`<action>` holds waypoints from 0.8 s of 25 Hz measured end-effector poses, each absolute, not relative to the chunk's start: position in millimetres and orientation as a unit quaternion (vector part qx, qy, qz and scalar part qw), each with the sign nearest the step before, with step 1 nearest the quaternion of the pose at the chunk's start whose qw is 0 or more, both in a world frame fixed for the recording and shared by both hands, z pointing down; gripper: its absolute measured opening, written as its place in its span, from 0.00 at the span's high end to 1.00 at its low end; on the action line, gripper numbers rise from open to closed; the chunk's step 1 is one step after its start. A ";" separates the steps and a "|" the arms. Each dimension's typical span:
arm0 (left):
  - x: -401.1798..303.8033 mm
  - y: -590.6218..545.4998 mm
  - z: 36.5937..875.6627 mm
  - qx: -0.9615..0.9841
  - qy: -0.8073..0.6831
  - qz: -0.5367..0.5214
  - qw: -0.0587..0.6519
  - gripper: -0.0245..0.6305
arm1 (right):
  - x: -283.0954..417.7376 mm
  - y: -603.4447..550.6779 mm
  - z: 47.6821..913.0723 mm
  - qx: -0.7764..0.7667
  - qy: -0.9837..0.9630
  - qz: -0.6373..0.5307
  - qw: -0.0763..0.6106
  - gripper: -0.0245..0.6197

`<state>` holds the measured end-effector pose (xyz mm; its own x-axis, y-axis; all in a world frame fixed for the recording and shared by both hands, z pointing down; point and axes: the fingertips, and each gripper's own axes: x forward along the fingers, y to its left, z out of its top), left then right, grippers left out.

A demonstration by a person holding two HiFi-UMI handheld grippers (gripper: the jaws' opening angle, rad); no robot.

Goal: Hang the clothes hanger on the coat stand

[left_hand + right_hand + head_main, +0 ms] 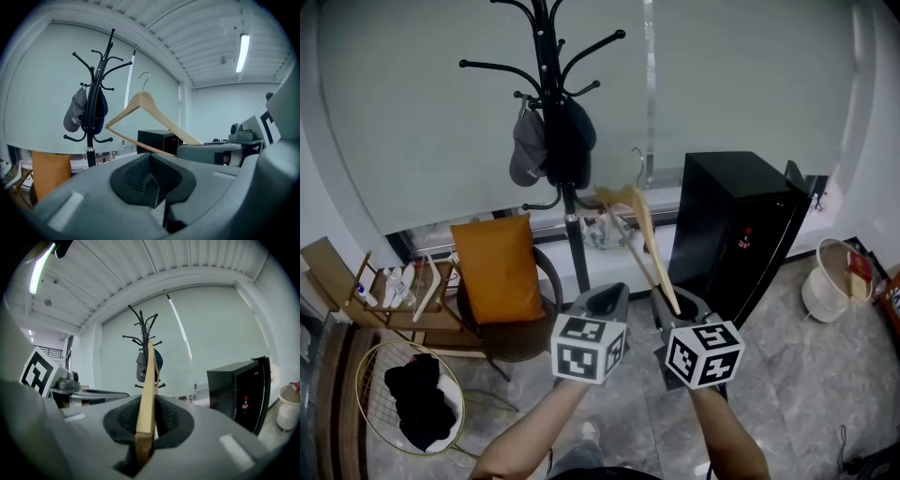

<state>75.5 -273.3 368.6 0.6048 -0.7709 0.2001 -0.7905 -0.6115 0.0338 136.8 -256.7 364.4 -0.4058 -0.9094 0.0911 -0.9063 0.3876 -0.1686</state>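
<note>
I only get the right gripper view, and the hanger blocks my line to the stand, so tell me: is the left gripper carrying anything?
Observer: No. The left gripper is shut on nothing; the right gripper alone clamps the hanger.
Operator: Which hooks are taken?
Observer: A grey cap and a dark cap hang midway up the coat stand; higher up it is bare.
Operator: Anything by its foot?
Observer: A chair with an orange cushion, just left of the pole in the head view.
</note>
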 end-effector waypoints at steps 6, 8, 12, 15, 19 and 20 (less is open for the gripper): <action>69.8 -323.9 364.5 0.900 -0.425 0.082 0.059 0.96 | 129.6 -304.9 358.6 -0.557 0.825 -0.091 0.004 0.91; 68.2 -338.3 362.6 0.902 -0.420 0.081 0.059 0.96 | 127.8 -318.5 356.9 -0.562 0.822 -0.089 0.002 0.91; 63.0 -366.4 358.1 0.907 -0.410 0.077 0.059 0.96 | 123.0 -345.7 352.2 -0.573 0.815 -0.085 -0.002 0.91; 58.5 -386.0 353.2 0.911 -0.402 0.073 0.058 0.96 | 118.6 -365.7 346.5 -0.582 0.809 -0.080 -0.006 0.91; 51.7 -408.4 347.7 0.916 -0.391 0.070 0.057 0.96 | 113.0 -389.8 339.4 -0.592 0.803 -0.072 -0.010 0.91; 50.1 -413.7 346.7 0.917 -0.389 0.069 0.057 0.96 | 111.9 -395.3 338.3 -0.595 0.801 -0.070 -0.012 0.91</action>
<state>50.1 -413.7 346.7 0.6882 -0.7051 0.1709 -0.7208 -0.6913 0.0499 111.9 -395.3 338.3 -0.2924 -0.9508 0.1026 -0.9541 0.2829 -0.0977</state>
